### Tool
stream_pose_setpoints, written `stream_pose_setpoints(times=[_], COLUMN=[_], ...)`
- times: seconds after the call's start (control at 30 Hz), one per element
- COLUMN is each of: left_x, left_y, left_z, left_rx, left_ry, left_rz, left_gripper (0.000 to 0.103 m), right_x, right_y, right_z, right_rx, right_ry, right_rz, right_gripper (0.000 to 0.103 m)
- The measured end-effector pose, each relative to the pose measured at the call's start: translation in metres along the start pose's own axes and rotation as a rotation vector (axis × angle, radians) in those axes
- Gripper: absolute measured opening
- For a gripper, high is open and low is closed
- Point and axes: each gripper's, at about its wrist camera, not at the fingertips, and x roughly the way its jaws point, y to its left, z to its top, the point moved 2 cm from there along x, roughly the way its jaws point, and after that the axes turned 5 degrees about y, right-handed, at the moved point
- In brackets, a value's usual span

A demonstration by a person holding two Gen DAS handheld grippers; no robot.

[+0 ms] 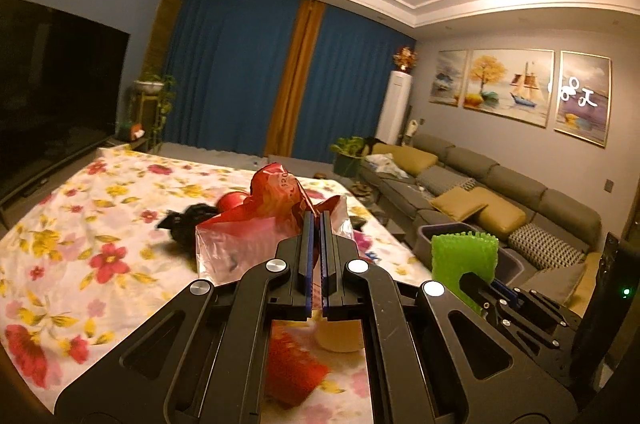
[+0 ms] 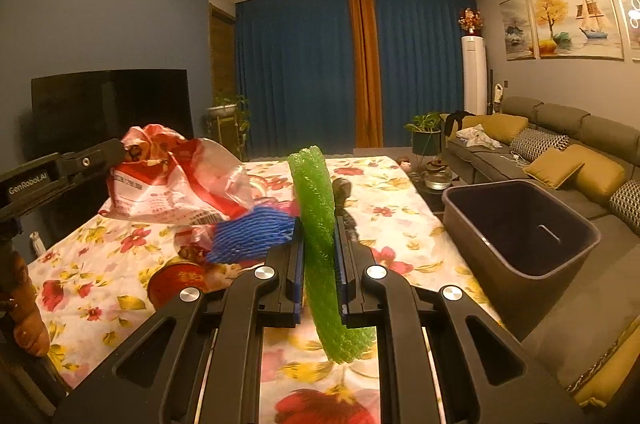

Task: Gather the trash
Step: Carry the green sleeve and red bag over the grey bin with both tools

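Left wrist view: at frame centre the left gripper (image 1: 316,220) has its jaws pinched tight on a crumpled red and clear plastic bag (image 1: 276,208), lifted above the flowered tabletop (image 1: 80,224). Right wrist view: the right gripper (image 2: 320,248) holds a green foam net (image 2: 316,208) upright between narrow jaws at centre. A blue foam net (image 2: 250,234) lies just left of them. At right stands a dark bin (image 2: 520,224), beside the sofa (image 2: 560,144).
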Motion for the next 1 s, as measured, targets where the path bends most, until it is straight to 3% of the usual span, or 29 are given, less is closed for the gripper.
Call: stream_pose_setpoints(times=[0.3,0.63,1.0], left_x=[0.026,0.074,0.136], left_y=[-0.046,-0.132,-0.204], left_z=[0.005,0.012,0.012], left_rx=[0.046,0.145,0.167], left_ry=[0.003,0.019,0.037], left_rz=[-0.095,-0.228,-0.343], left_gripper=[0.001,0.001,0.002], right_x=[-0.013,-0.022,-0.016], right_y=[-0.035,-0.105,-0.170], right_z=[0.013,0.033,0.046], right_rx=[-0.005,0.039,0.103], right_ry=[-0.043,-0.104,-0.133], right_rz=[-0.086,-0.237,-0.310], right_gripper=[0.014,0.014,0.013])
